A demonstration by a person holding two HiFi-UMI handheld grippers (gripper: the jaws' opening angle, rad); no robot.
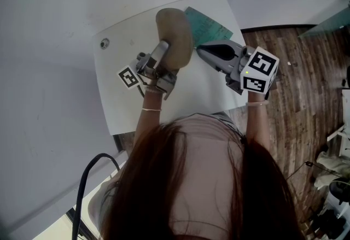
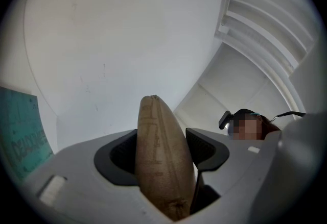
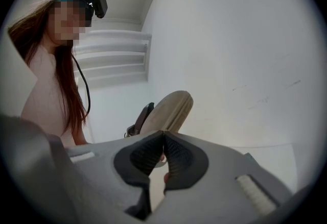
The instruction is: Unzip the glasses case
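Observation:
A tan zipped glasses case (image 1: 175,36) is held up above the white table (image 1: 117,107), its seam facing the left gripper view's camera (image 2: 159,151). My left gripper (image 1: 167,64) is shut on the case's lower end, with a dark pad (image 2: 118,159) on each side. My right gripper (image 1: 199,48) comes level from the right and meets the case's right edge. Its jaws are shut (image 3: 163,136), and a small pale tab, apparently the zipper pull, shows pinched just behind the pads. The case (image 3: 171,108) rises right behind them.
A teal printed sheet (image 1: 210,25) lies on the table's far right part, also at the left gripper view's left edge (image 2: 23,136). A round grommet (image 1: 104,43) sits near the far left corner. Wooden floor (image 1: 306,80) lies to the right of the table.

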